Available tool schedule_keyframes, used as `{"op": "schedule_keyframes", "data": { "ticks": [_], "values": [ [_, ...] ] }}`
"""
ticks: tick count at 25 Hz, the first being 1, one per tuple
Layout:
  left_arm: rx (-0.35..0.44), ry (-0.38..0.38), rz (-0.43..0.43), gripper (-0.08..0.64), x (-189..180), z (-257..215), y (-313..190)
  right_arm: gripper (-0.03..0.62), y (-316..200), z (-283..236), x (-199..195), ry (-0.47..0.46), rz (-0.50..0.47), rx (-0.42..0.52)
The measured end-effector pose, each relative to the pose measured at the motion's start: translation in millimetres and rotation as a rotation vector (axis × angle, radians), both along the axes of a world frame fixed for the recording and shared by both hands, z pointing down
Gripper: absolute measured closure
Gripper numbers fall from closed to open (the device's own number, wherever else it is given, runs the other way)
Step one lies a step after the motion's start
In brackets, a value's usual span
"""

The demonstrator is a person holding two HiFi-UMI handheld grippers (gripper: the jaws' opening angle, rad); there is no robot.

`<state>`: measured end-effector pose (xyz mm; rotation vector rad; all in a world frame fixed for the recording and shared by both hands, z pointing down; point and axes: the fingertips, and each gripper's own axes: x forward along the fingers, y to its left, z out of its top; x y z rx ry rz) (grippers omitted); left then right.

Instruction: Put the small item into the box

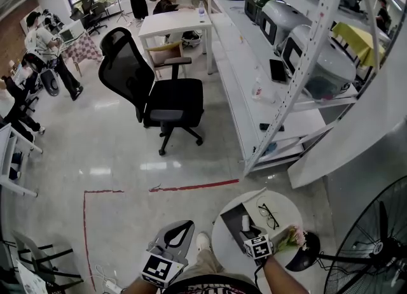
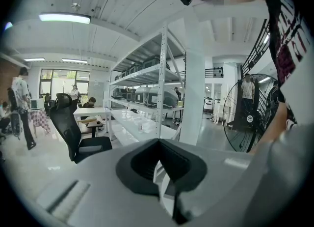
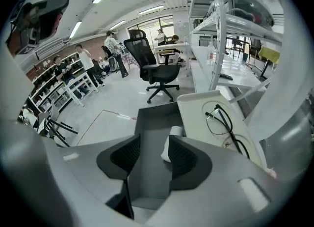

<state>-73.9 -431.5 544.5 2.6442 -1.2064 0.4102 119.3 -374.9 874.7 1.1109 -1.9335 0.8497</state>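
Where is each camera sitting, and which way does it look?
Head view: on the person's head, facing steeply down at floor, chair and table; left gripper, right gripper and forearms show.
Left gripper view: on the shut left gripper, facing across the room; the person's shirt shows.
Right gripper view: on the open right gripper, facing down into the box.
All three share the chair.

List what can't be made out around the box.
Item: right gripper view, a jaw covers its lower half; head view, too small to identify.
Box: right gripper view, near end behind the right gripper.
Glasses: right gripper view, near lens partly behind the gripper body.
Left gripper view: faces the room, no table in it.
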Motion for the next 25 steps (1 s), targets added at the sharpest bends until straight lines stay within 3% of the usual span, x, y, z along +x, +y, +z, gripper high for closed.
{"op": "schedule_keyframes", "data": {
  "ticks": [8,13,17,25],
  "values": [
    [0.032,0.005,0.018,0.560,10.0,-7.4,3.9,0.398,-1.6,-21.0,3.4,-0.032,0.001,0.056],
    [0.051,0.015,0.027,0.560,16.3,-16.8,9.6,0.494,-4.2,-55.3,4.0,-0.062,0.011,0.145],
    [0.010,0.048,-0.009,0.559,18.4,-20.8,15.9,0.563,-4.1,-84.0,10.0,-0.070,0.029,0.220],
    [0.058,0.062,0.014,0.560,28.9,-28.6,32.2,0.563,3.5,-147.7,15.1,-0.092,0.042,0.354]
  ]
}}
